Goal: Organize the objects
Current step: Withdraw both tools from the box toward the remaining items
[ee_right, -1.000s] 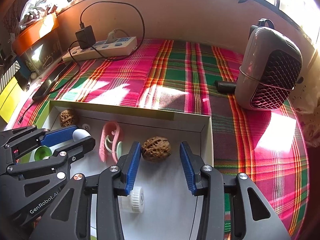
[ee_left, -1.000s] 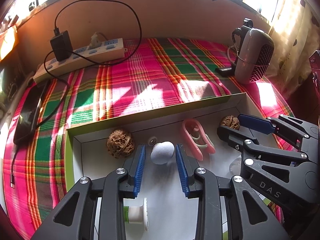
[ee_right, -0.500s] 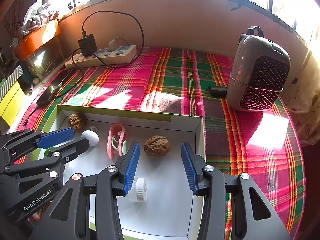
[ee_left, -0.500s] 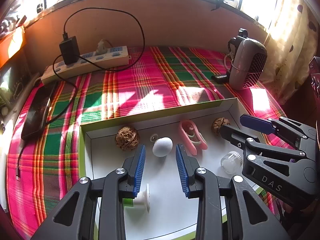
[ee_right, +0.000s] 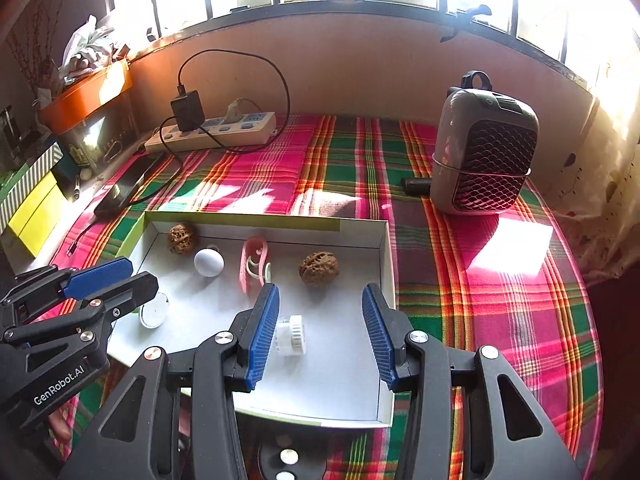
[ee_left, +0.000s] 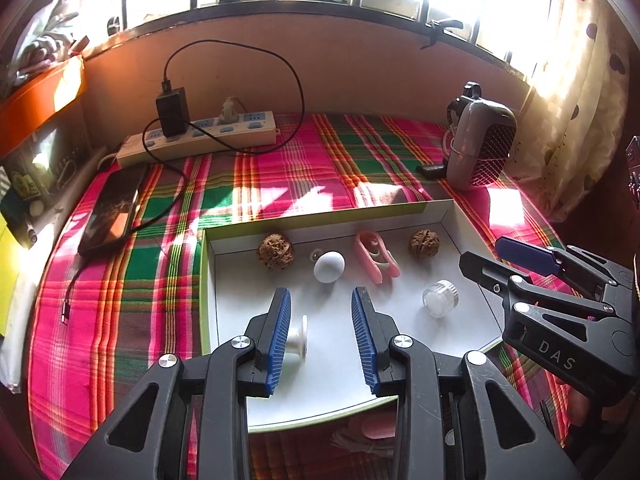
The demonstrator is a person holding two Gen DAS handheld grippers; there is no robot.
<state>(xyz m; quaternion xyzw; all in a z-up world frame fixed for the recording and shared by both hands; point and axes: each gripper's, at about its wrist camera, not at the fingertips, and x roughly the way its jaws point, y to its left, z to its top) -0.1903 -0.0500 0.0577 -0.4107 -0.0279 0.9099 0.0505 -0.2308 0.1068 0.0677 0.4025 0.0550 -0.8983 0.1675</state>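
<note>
Tray: white shallow box [ee_left: 448, 216] with a green rim, on the plaid cloth [ee_left: 280, 168].
Far row in tray: left to right, rough walnut [ee_left: 275, 251], white egg-shaped ball [ee_left: 329, 266], pink clip [ee_left: 376, 256], smoother walnut [ee_left: 424, 242].
Near items in tray: white spool [ee_left: 298, 339] on the left, clear small jar [ee_right: 289, 335] with a ribbed cap on the right.
Left gripper [ee_left: 320, 336]: jaws apart, holding nothing, above the near left of the tray.
Right gripper [ee_right: 318, 334]: jaws spread wide, empty, the jar just beside its left finger.
Beyond tray: power strip [ee_left: 200, 136] far left, phone [ee_left: 114, 208] left, small heater [ee_right: 484, 148] far right.
</note>
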